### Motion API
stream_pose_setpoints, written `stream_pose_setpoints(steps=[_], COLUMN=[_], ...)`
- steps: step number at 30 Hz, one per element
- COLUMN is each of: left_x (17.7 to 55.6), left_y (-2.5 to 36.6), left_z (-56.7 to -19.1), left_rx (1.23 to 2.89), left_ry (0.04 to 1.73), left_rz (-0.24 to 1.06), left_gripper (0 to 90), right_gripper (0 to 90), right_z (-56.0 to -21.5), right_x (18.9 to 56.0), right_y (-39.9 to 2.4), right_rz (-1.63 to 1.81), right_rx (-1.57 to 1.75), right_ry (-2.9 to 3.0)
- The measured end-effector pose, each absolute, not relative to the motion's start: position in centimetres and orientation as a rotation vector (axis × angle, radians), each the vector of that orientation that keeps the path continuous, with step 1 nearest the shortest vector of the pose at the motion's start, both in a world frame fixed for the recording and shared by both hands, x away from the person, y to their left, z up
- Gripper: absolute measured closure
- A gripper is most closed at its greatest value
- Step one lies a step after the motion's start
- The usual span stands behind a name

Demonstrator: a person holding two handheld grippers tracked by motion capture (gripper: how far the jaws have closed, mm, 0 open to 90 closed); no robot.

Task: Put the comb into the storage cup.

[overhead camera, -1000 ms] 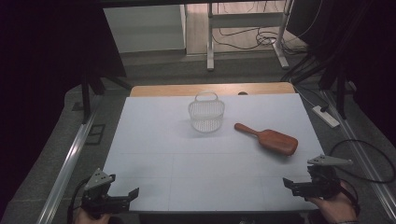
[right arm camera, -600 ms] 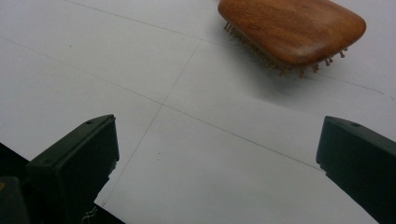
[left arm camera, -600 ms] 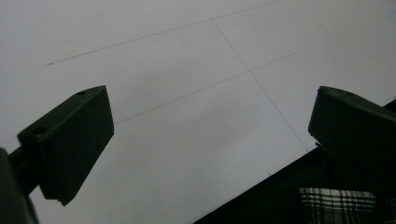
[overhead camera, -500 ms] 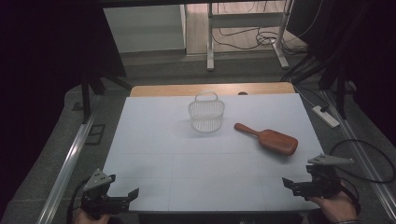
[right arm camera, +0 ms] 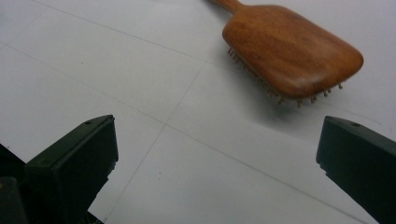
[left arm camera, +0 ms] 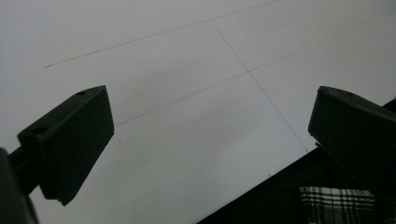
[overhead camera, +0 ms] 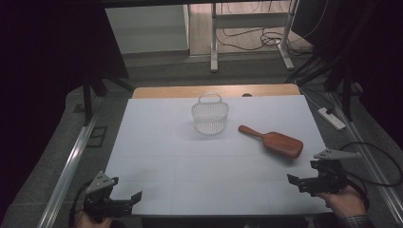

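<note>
Right gripper point(overhead camera: 295, 181) agape near hairbrush point(overhead camera: 275, 141); white table point(overhead camera: 190, 156), seemingly dim room.

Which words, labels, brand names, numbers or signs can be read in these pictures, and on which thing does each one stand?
None can be read.
Wooden hairbrush: plain back, no brand or mark.
White wire basket: no label.
White table sheet: thin lines only, no writing.
Left gripper and right gripper: black jaws without marking.
White power strip beside the table: too small to tell.
</note>
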State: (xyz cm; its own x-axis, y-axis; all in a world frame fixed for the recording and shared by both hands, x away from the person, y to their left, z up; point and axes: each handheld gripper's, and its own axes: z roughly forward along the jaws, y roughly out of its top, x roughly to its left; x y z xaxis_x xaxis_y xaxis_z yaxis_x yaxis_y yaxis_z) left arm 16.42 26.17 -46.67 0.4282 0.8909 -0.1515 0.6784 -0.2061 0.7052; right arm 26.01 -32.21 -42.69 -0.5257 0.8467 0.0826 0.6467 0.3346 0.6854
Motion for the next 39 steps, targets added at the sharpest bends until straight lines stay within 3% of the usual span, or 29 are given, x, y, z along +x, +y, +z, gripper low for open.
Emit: stream_pose_setpoints(steps=[39], left_x=[16.5], left_y=[26.2], left_z=[-46.7], left_rx=[1.964], left_ry=[1.324], left_rz=[0.377], left_gripper=[1.2], right_gripper=[0.0], right_z=[-42.4], right_x=[31.7], right_y=[-29.6], right_rz=[0.954], right_rx=[1.223], right_ry=[2.399])
